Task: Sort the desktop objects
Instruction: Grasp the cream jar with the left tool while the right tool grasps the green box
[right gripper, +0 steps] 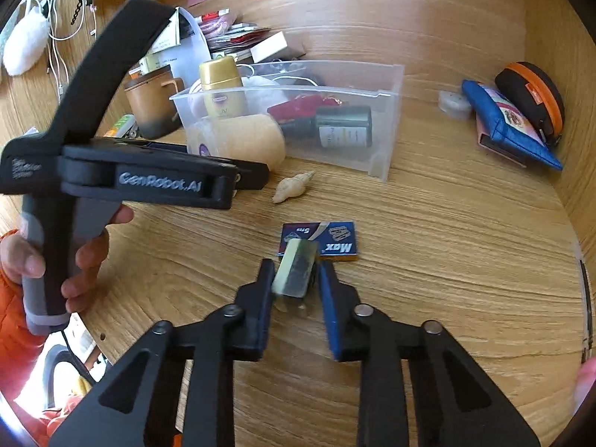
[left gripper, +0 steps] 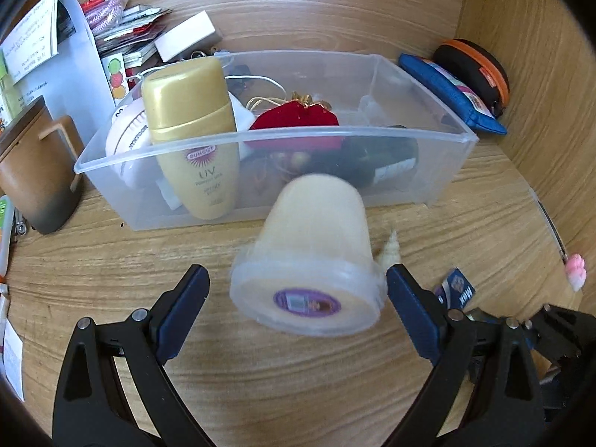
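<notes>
A clear plastic bin [left gripper: 443, 138] on the wooden desk holds a gold sunscreen bottle [left gripper: 193, 141], a red pouch [left gripper: 294, 119], a white round item and a dark bottle [right gripper: 344, 126]. My left gripper [left gripper: 296, 279] is open around a cream plastic cup [left gripper: 313, 257] that lies tilted in front of the bin, touching the right finger; the cup is blurred. My right gripper [right gripper: 294, 272] is shut on a small pale block [right gripper: 296, 273] just above a blue Max staple box [right gripper: 327, 240]. A seashell [right gripper: 292, 186] lies near the bin.
A brown mug [left gripper: 37, 178] stands left of the bin. Papers and packets [left gripper: 123, 26] pile behind it. A blue pouch [right gripper: 510, 123] and a black-orange case [right gripper: 532, 93] lie at the right wall. A pink eraser [left gripper: 576, 272] lies far right.
</notes>
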